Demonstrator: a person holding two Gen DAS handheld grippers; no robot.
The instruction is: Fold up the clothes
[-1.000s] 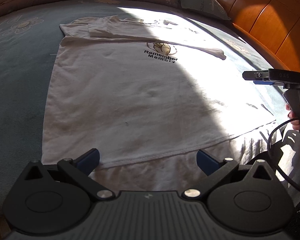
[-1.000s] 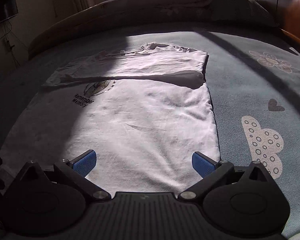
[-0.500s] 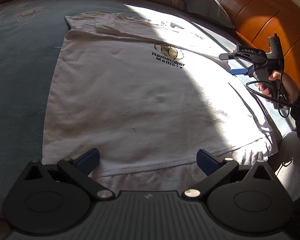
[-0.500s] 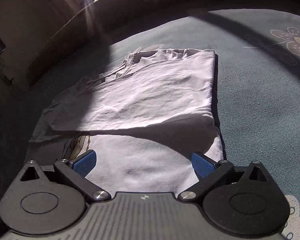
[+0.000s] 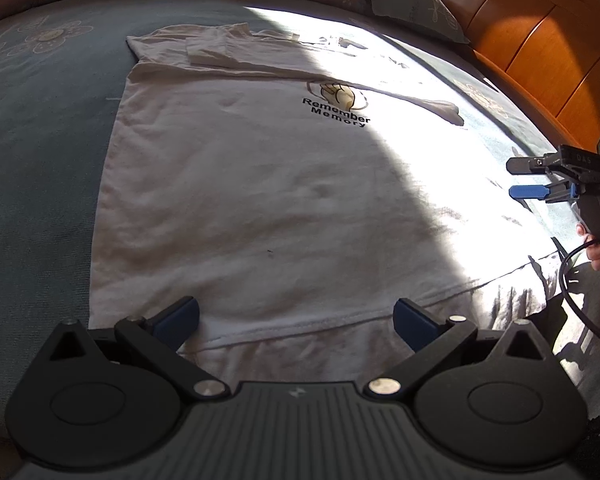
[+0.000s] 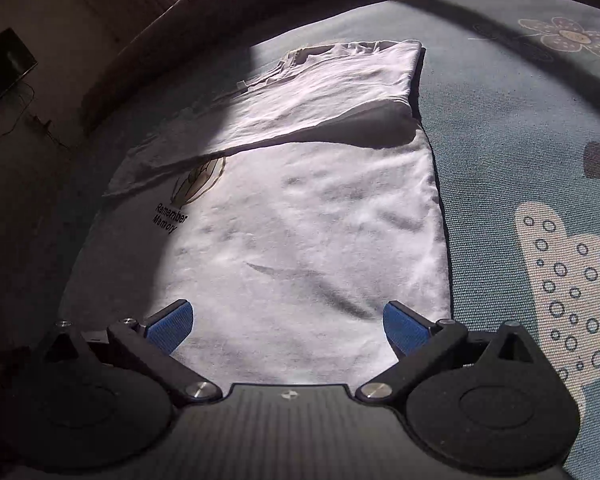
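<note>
A white T-shirt (image 5: pixel 260 208) printed "Remember Memory" lies flat on the bed, its collar end folded over the chest. My left gripper (image 5: pixel 296 318) hovers open over the shirt's bottom hem, nothing between its blue pads. The right gripper (image 5: pixel 522 178) shows at the right edge of the left wrist view, held by a hand, jaws apart above the shirt's side. In the right wrist view the T-shirt (image 6: pixel 312 232) stretches ahead and the right gripper (image 6: pixel 286 322) stands open above one long side of it, empty.
The bed has a blue-grey cover with flower and heart prints (image 6: pixel 568 280). An orange wooden headboard (image 5: pixel 540 52) and a pillow (image 5: pixel 412 4) lie at the far right. A black cable (image 5: pixel 572 292) hangs from the right gripper. A dark screen (image 6: pixel 4 64) stands on the wall.
The right gripper pulled back from near the folded collar end toward the shirt's side. The left gripper stayed over the hem, shifting only slightly.
</note>
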